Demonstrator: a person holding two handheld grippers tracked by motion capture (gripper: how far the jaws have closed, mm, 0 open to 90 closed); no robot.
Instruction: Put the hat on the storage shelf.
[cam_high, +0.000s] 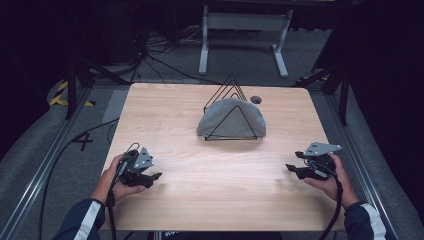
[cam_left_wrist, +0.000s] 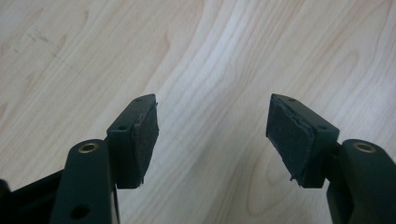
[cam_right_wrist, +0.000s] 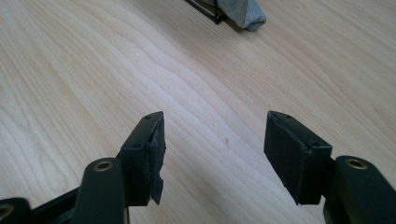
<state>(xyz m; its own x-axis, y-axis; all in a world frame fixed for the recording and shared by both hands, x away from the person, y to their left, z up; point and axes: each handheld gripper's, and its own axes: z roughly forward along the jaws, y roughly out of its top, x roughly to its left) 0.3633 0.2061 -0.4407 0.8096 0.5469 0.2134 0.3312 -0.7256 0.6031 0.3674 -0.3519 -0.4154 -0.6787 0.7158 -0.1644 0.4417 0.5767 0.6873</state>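
Item: grey cloth (cam_high: 231, 120) draped over black wire rack (cam_high: 231, 97) at far centre of counter (cam_high: 210, 190), which I judge hung and finished; my left tongs (cam_high: 150, 176) and right tongs (cam_high: 295, 170) released, empty, well apart from it

In the high view, the grey cloth (cam_high: 231, 119) draped in the black wire rack (cam_high: 231, 111) covers the lower runs of the rack's rear triangles. In the right gripper view, the top edge cuts off all but one corner of the cloth (cam_right_wrist: 243, 12) and a short length of rack wire (cam_right_wrist: 204, 11). Both forearms leave the high view at its bottom edge.
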